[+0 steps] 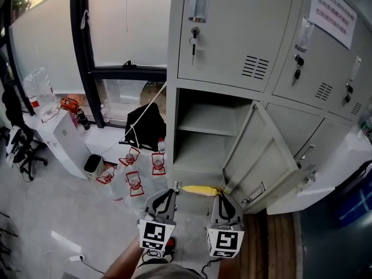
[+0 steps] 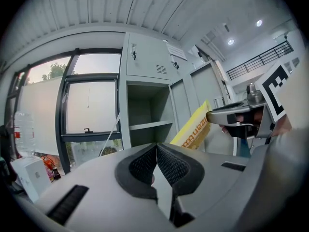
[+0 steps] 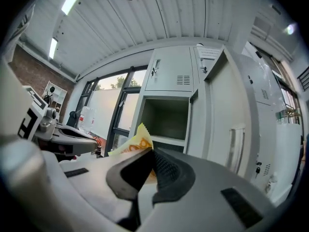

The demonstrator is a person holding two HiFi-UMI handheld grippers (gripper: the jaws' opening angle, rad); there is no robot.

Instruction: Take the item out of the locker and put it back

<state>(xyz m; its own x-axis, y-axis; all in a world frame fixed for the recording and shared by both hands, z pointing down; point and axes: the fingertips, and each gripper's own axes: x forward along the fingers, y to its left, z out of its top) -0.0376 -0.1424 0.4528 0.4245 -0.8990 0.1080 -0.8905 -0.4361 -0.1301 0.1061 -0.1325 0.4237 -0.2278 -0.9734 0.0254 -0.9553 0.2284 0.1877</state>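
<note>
— Yellow packet (image 1: 200, 189) is out of the locker (image 1: 226, 57), held by the right gripper (image 1: 219, 196). Jaws are clamped tight on one end, and the rest sticks out flat toward the left gripper (image 1: 170, 192).

— Left one doing anything?

— No. Its jaws are closed on each other with nothing between them. It hangs just beside the right one. The packet's free end is near its tip; touching or not, can't tell.

— Where's the packet relative to the opening?

— In the air, just in front of the lower front edge of the open compartment (image 1: 197, 153), toward the right corner where the door (image 1: 258, 156) hinges.

— Progress?

— My read: the take-out half is done, the put-back half isn't. What's left is to carry it in past the front edge, set it on the shelf (image 1: 203, 121) or the compartment floor, open the jaws and back out.

— What's inside the compartment?

— One shelf across it. Nothing shows on the shelf or below it. The top and back are dim, so I'm not fully sure. The door stands wide, swung right, clear of the way in.

— Neighbours?

— The door above (image 1: 244, 16) and the ones to the right are shut, with keys (image 1: 193, 44) hanging in the locks. Contents are hidden.
</note>
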